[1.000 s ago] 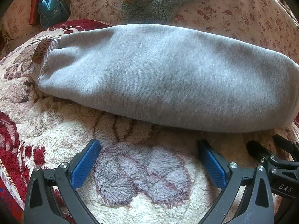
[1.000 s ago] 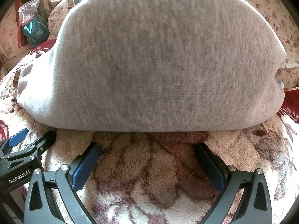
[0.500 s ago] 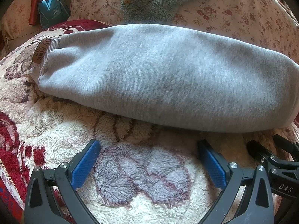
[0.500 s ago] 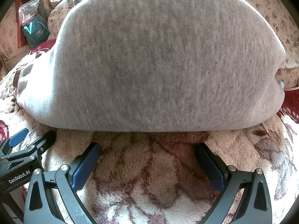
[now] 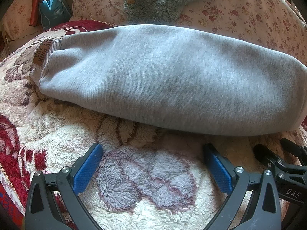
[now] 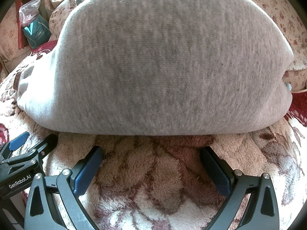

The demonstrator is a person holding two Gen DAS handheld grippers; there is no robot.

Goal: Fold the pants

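The grey sweat pants [image 5: 168,80] lie folded into a long bundle across the fleece blanket, with a brown label [image 5: 41,54] on the ribbed waistband at their left end. In the right wrist view the same pants [image 6: 168,61] fill most of the frame. My left gripper [image 5: 151,155] is open just in front of the bundle's near edge, with only blanket between its blue pads. My right gripper [image 6: 151,155] is open too, close to the fold, holding nothing. Each gripper shows at the edge of the other's view: the right gripper [image 5: 284,163] and the left gripper [image 6: 25,153].
A cream and red flowered fleece blanket [image 5: 57,134] covers the surface. Behind the pants lie a floral quilt [image 5: 239,13] and a teal fleece garment [image 5: 157,0]. A teal packet [image 5: 51,11] stands at the far left.
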